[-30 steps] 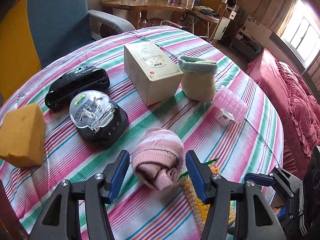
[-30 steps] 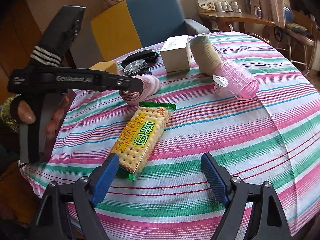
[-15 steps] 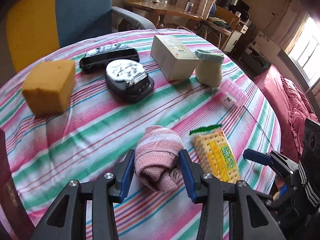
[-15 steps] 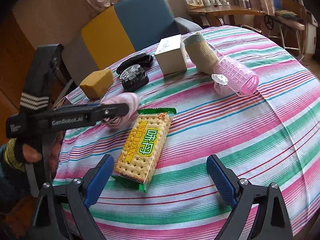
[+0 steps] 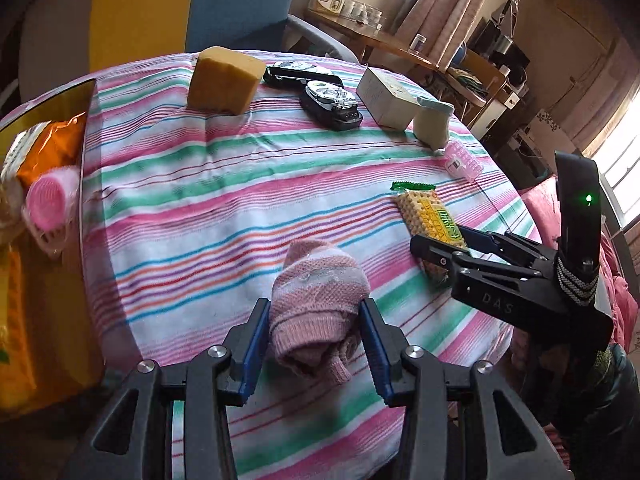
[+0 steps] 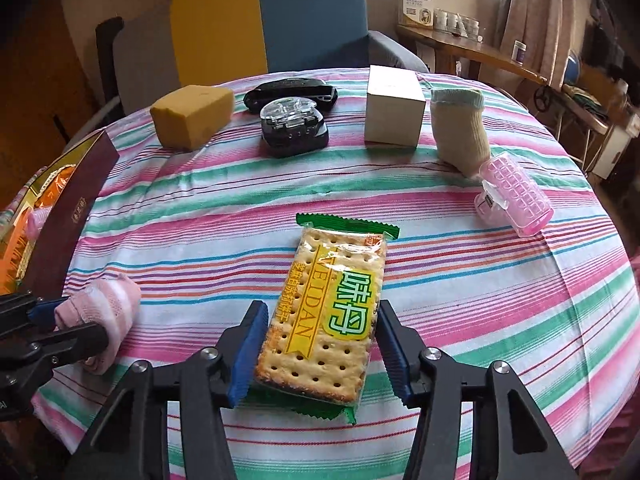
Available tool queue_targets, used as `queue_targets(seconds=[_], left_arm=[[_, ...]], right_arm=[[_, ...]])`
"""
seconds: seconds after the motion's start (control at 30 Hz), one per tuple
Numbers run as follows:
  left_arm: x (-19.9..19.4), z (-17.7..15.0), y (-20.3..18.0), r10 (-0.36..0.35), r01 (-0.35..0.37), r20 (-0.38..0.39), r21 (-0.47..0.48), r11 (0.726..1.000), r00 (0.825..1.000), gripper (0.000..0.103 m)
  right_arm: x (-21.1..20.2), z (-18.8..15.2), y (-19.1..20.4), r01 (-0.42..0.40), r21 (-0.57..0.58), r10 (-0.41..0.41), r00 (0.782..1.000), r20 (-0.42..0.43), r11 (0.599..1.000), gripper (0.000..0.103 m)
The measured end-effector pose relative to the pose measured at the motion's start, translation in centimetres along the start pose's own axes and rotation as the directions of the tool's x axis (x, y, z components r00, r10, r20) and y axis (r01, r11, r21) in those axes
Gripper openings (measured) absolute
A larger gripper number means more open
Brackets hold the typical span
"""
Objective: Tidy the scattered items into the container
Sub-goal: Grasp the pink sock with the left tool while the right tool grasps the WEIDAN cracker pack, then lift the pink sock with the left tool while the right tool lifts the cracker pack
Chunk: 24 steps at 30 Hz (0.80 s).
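left gripper (image 5: 316, 344): blue pads pressed on both flanks of the rolled pink sock (image 5: 318, 300); sock bulges out ahead of the tips, cuff end hangs back between the jaws. Firm pinch.
right gripper (image 6: 320, 354): jaws closing, cracker packet (image 6: 334, 316) lies lengthways between them. Left pad touches the packet edge, right pad at or just off the other edge; can't confirm it presses. Near end of the packet sits behind the fingertips, green sealed end points away.
container (image 5: 44, 240): open box at the table's left edge, dark-red wall with gold lining. Holds an orange packet (image 5: 50, 148) and a pink roller (image 5: 48, 204). Sock is near its wall, not inside.
vs 1 s ago: left jaws then stood wide, sock loose between them mid-table; now clamped on it and shifted toward the box, which wasn't in left view before. Right jaws then wide open with the packet ahead of the left finger only; now they straddle it.
table (image 6: 440, 280): round, striped cloth.
still out, far side: yellow sponge (image 6: 192, 114), black case (image 6: 292, 92), black charger with clear lid (image 6: 294, 126) just in front of it, white carton (image 6: 394, 112), beige sock (image 6: 460, 132) upright, touching the pink hair roller (image 6: 514, 198).
in the way: nothing between sock and box wall; the two grippers sit close side by side, right one's fingers visible just right of the sock in the left view.
behind: blue and yellow chair (image 6: 280, 20).
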<state>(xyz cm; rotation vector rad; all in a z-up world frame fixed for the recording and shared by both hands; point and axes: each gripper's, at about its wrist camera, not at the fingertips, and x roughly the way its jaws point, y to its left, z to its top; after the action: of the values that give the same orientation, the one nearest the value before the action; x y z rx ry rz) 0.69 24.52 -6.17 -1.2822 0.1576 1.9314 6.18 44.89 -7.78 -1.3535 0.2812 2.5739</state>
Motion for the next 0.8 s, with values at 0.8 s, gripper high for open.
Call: queue_targets(seconds=[0.8], left_arm=[[-2.0, -3.2, 1.3, 0.001, -0.004, 0.055, 0.055, 0.998, 0.999, 0.038]], right_arm=[[-1.8, -4.1, 7.2, -0.019, -0.143, 0.013, 0.999, -0.046, 0.990, 0.054]])
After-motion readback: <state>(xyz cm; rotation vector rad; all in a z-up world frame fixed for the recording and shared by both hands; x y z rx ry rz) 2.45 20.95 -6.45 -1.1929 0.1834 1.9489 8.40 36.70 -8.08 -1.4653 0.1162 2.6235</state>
